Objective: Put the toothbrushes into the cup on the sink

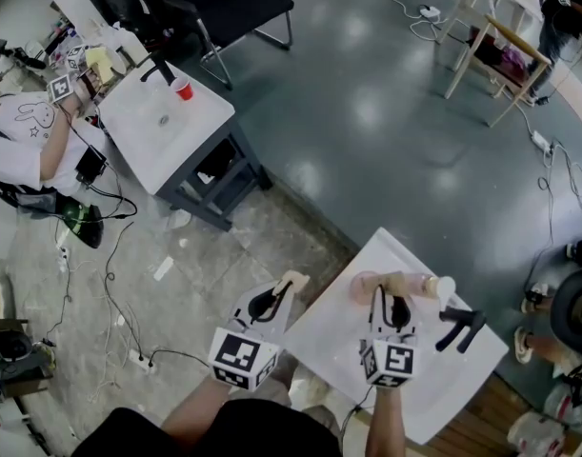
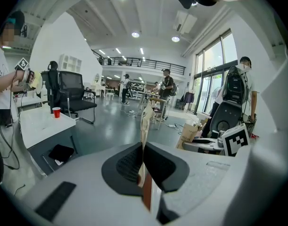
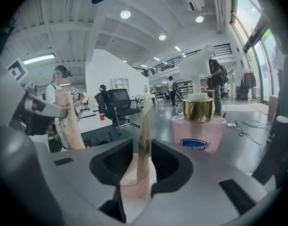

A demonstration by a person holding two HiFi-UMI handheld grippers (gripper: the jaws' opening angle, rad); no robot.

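Observation:
A beige toothbrush pack [image 3: 144, 140] stands upright in the pink translucent cup [image 3: 134, 185] on the white sink [image 1: 343, 346]. My right gripper [image 3: 143, 160] straddles it, open: a thin gap shows on each side of the pack. In the head view this gripper [image 1: 393, 305] hovers over the sink just behind the cup [image 1: 365, 288]. My left gripper [image 1: 274, 293] hangs off the sink's left edge, shut on a second toothbrush pack [image 2: 146, 121] that sticks up from its jaws. That gripper [image 2: 143, 147] shows no gap.
A pink soap bottle [image 3: 199, 131] with a gold collar stands right of the cup, and a black faucet [image 1: 460, 327] further right. Far left is another sink [image 1: 162, 122] with a red cup [image 1: 183, 89], a seated person [image 1: 24, 141] and a black chair [image 1: 224, 8]. Cables cross the floor.

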